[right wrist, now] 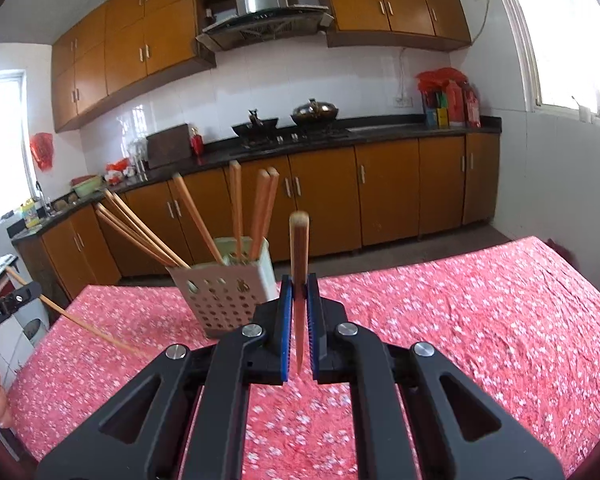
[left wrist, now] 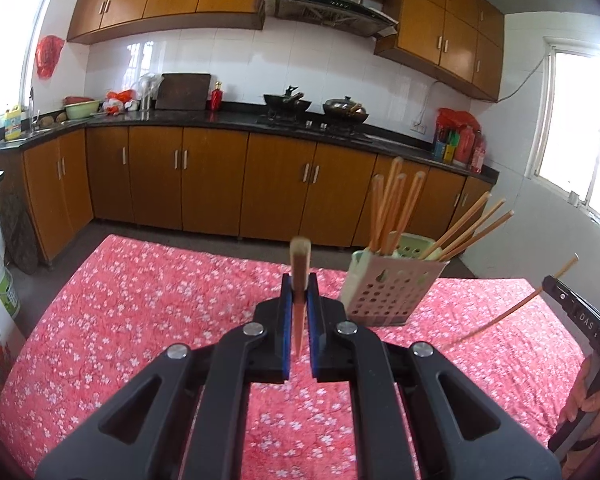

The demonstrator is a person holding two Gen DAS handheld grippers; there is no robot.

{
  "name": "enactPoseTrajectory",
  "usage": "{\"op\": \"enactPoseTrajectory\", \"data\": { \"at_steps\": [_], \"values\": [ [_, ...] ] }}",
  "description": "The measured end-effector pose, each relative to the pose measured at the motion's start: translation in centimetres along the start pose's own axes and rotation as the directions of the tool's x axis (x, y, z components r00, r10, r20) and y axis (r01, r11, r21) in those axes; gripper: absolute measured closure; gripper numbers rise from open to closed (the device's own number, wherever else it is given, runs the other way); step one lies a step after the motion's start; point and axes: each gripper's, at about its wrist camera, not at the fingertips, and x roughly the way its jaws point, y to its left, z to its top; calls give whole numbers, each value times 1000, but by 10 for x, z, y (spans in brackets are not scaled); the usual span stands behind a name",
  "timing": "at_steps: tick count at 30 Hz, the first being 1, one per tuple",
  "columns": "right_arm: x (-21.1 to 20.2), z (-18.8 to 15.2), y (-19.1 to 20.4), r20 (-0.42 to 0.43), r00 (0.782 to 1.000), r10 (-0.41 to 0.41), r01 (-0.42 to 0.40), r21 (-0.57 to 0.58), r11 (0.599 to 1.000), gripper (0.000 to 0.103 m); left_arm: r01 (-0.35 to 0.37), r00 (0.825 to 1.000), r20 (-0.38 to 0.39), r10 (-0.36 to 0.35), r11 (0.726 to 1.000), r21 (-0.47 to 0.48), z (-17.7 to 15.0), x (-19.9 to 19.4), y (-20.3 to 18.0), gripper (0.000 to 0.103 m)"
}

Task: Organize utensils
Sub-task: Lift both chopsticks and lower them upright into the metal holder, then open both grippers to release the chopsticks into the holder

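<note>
My left gripper [left wrist: 299,286] is shut on a wooden chopstick [left wrist: 300,276] that stands upright between its blue pads. My right gripper [right wrist: 299,286] is shut on another wooden chopstick [right wrist: 299,264], also upright. A perforated pale green utensil holder [left wrist: 388,286] stands on the table with several chopsticks in it, ahead and right of the left gripper. In the right wrist view the holder [right wrist: 224,292] is ahead and left. The right gripper and its chopstick [left wrist: 500,318] show at the right edge of the left wrist view. The left gripper's chopstick [right wrist: 80,322] shows at the left edge of the right wrist view.
The table has a red floral cloth [left wrist: 148,312]. Beyond it runs a dark kitchen counter [left wrist: 220,118] with wooden cabinets, a stove with a wok and a pot [left wrist: 346,110], and bottles at the right end [left wrist: 458,140]. Windows light both sides.
</note>
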Motion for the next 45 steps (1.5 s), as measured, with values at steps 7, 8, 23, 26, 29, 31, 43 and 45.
{"op": "enactPoseTrajectory", "data": {
  "at_steps": [7, 8, 23, 26, 29, 31, 43, 45],
  "values": [
    [-16, 29, 20, 84, 994, 74, -73, -10, 997, 95, 72, 996, 59, -73, 997, 12, 26, -10, -25, 95],
    [-20, 35, 24, 105, 991, 86, -85, -13, 996, 95, 85, 993, 75, -86, 996, 15, 31, -12, -31, 95],
    [-37, 129, 44, 389, 913, 128, -127, -27, 992, 95, 121, 945, 300, -131, 991, 52, 126, -15, -95, 95],
    [-22, 132, 43, 408, 907, 102, -104, -18, 994, 95, 115, 941, 315, -124, 992, 46, 137, -1, -99, 95],
    [-2, 128, 39, 409, 908, 89, -92, -11, 996, 95, 106, 941, 316, -116, 993, 49, 138, 18, -101, 95],
    [12, 118, 37, 395, 914, 89, -92, -10, 996, 95, 104, 948, 296, -112, 994, 44, 136, 33, -100, 95],
    [59, 88, 38, 285, 953, 102, -102, -18, 995, 95, 101, 974, 203, -101, 995, 11, 110, 88, -85, 95],
    [61, 88, 38, 265, 958, 111, -111, -14, 994, 95, 105, 976, 190, -105, 994, 10, 109, 90, -84, 95]
  ]
}}
